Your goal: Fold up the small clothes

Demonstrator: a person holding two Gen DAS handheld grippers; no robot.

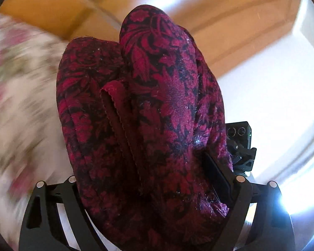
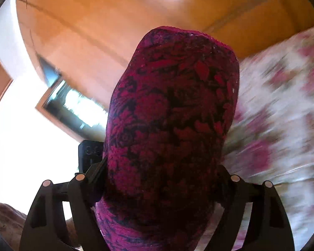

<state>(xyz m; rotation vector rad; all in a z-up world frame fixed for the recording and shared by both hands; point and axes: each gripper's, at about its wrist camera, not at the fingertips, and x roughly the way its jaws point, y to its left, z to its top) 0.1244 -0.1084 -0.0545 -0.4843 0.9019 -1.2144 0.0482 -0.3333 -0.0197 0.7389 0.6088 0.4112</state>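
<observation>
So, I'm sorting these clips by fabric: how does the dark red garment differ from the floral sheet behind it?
The dark red garment is sharp, bunched and held up in both grippers; the floral sheet lies behind, motion-blurred. The garment is crimson-and-black leaf print; the sheet is white with pink flowers. Both carry plant patterns.

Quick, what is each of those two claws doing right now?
Left gripper: closed on the red patterned cloth.
Right gripper: closed on the same cloth.
</observation>
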